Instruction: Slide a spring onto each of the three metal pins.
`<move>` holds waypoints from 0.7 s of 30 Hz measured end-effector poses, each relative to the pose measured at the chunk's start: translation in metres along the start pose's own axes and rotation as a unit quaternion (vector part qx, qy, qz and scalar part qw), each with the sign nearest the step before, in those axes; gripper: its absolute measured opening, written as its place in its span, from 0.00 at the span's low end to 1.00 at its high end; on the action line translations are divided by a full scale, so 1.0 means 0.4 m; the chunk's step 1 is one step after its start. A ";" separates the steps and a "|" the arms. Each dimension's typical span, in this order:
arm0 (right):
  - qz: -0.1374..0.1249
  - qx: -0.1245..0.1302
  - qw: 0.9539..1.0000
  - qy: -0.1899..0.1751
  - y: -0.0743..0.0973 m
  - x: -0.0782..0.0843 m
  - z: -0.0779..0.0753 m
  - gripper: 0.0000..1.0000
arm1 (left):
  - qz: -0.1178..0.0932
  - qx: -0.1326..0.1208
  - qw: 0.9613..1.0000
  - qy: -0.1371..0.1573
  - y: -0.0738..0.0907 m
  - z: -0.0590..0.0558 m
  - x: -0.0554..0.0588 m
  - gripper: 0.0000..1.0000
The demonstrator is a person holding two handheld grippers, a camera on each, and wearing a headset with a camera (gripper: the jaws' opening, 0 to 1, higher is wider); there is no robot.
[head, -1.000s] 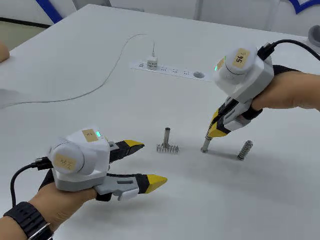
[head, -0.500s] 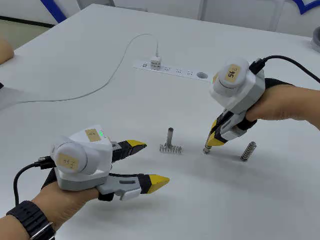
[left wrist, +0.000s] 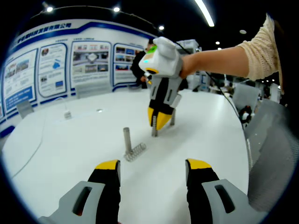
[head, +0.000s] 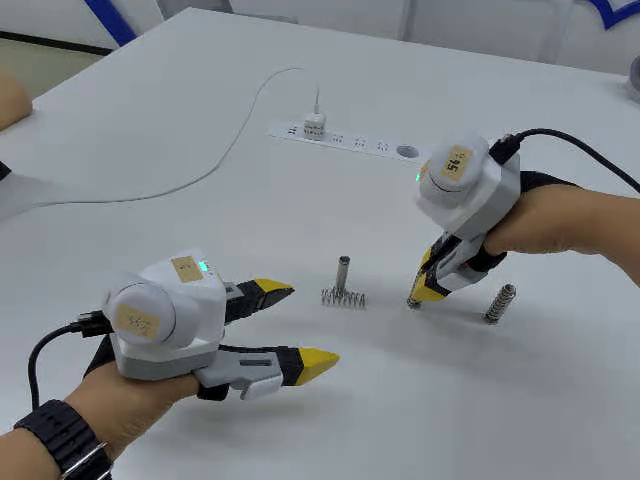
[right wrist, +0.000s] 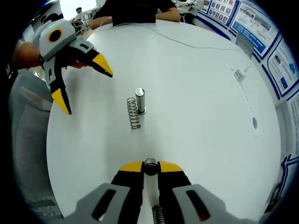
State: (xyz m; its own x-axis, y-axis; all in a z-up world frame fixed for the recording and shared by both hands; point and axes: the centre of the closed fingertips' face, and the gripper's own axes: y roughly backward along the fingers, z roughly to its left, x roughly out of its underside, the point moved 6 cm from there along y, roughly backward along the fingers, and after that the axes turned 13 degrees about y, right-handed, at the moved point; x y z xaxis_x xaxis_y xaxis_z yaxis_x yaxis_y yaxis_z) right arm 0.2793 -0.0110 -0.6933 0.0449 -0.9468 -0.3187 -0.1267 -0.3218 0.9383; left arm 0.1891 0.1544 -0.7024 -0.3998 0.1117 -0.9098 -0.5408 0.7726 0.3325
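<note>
One bare metal pin [head: 342,272] stands upright mid-table, and a loose spring [head: 342,297] lies against its foot. My right gripper [head: 428,288] is shut on a second pin [head: 413,301], tilted, with its lower end at the tabletop; that pin's top [right wrist: 150,166] shows between the closed jaws. Right of it a spring [head: 500,302] stands leaning, seemingly on a pin. My left gripper [head: 297,326] hovers open at the lower left, with nothing between its fingers. Its own view looks at the standing pin [left wrist: 127,139], the spring [left wrist: 135,151] and the right gripper [left wrist: 158,122].
A white power strip [head: 340,141] with a plugged charger and a white cable [head: 225,150] lies at the far side of the white table [head: 180,200]. A person's arm [right wrist: 135,11] rests at the table's far end.
My right gripper has sunk lower and drifted slightly left, bringing the held pin's foot down to the table. The left gripper has barely moved; the head camera shifted a little.
</note>
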 end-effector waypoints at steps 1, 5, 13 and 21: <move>0.000 0.000 1.000 0.000 0.000 -0.001 0.000 0.13 | 0.000 0.000 1.000 0.000 0.000 0.000 0.000 0.57; 0.000 0.001 1.000 0.002 0.000 -0.002 0.002 0.13 | 0.000 0.000 1.000 0.000 0.001 -0.001 0.000 0.57; -0.006 0.012 1.000 0.011 0.015 -0.008 0.000 0.20 | -0.001 0.000 1.000 0.000 0.000 -0.001 -0.002 0.57; -0.020 0.025 0.999 0.028 0.036 -0.038 0.005 0.22 | 0.001 0.000 1.000 -0.002 0.000 -0.005 -0.005 0.57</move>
State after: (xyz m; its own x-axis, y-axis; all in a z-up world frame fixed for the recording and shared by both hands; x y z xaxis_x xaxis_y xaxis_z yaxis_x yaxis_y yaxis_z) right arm 0.2746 -0.0012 -0.6752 0.1062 -0.9321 -0.3463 -0.1725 -0.3602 0.9168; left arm 0.1885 0.1529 -0.7002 -0.3974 0.1157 -0.9103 -0.5397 0.7728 0.3338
